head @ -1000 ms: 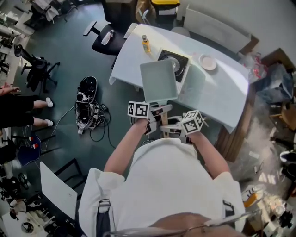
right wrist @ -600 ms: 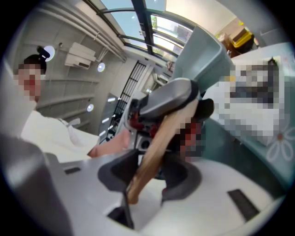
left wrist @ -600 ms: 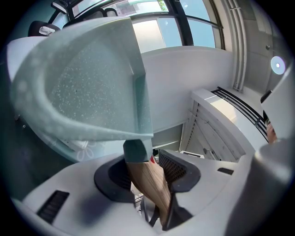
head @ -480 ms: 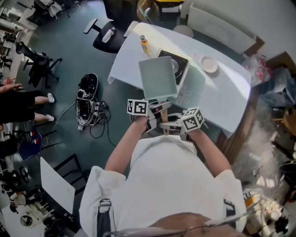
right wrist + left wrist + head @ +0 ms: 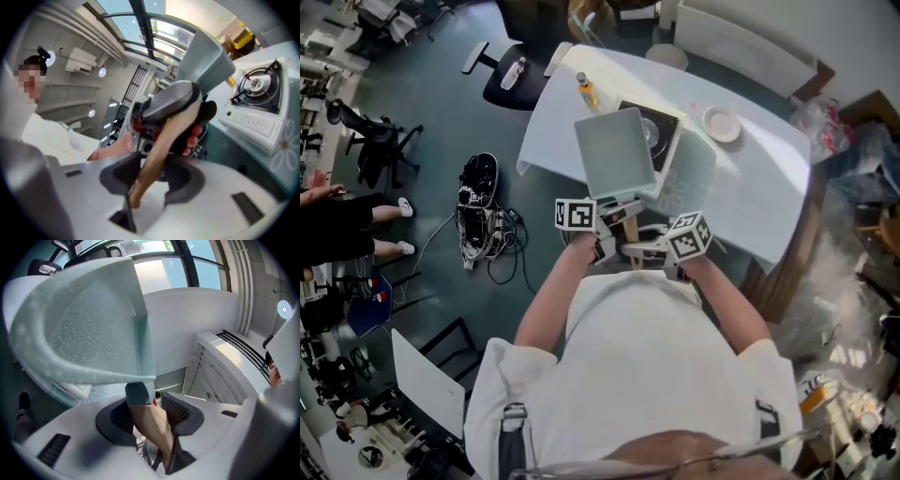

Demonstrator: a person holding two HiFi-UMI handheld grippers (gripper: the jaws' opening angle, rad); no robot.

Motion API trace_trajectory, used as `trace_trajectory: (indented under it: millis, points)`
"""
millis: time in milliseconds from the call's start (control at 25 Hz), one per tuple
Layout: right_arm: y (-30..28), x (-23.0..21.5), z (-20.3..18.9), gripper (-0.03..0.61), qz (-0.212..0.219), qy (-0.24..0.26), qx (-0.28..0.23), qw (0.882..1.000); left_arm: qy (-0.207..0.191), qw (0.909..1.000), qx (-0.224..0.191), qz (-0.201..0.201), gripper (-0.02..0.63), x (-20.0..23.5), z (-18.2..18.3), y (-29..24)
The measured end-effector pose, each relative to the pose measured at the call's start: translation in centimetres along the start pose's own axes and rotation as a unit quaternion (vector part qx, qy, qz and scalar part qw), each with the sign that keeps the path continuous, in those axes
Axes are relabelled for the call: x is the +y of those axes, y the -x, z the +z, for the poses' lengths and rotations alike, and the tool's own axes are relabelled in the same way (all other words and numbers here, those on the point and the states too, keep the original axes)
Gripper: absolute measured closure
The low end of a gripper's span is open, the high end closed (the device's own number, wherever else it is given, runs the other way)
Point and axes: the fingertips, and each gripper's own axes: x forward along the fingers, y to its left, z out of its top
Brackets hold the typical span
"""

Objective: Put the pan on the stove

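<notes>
Head view: the pale green square pan (image 5: 617, 155) hangs in the air above the near edge of the white table (image 5: 750, 183). It overlaps the left part of the stove (image 5: 664, 124) in this view and is judged not yet set down. Its wooden handle (image 5: 630, 223) runs back toward the person. The left gripper (image 5: 612, 231) takes the handle close to the pan and the right gripper (image 5: 643, 247) takes it at the rear end. The double hold is judged to steady a long, front-heavy load. A bottle (image 5: 584, 91) and a plate (image 5: 721, 124) stand on the table clear of the burner.

Left gripper view: the pan (image 5: 84, 329) fills the upper left. The handle (image 5: 149, 423) passes between the two pads of the left gripper (image 5: 151, 414), which are closed on it just behind the pan's socket.

Right gripper view: the right gripper (image 5: 149, 180) clamps the tail of the handle (image 5: 161, 138). The stove (image 5: 258, 96) lies ahead to the right on the table, its burner uncovered
</notes>
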Motion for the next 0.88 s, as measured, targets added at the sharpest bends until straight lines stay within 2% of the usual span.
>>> trace_trajectory:
  millis: [160,400,720,880]
  points:
    - [-0.1,-0.2,0.5,0.407,-0.012,0.000,-0.011,1.000,-0.006,0.9998,0.018,-0.008,0.430,0.0,0.3,-0.2]
    - [-0.8,-2.5,3.7,0.408,-0.030,-0.018,-0.038,0.999,-0.007,0.9982,0.057,-0.016,0.430,1.5,3.2,-1.2]
    - [-1.3,-5.6,5.8,0.408,-0.061,-0.036,-0.066,0.995,-0.005,0.9944,0.102,-0.026,0.428,3.6,4.9,-2.4]
    - [-1.5,-7.0,6.7,0.408,-0.063,-0.049,-0.083,0.993,-0.001,0.9925,0.119,-0.028,0.428,4.8,5.8,-2.9]
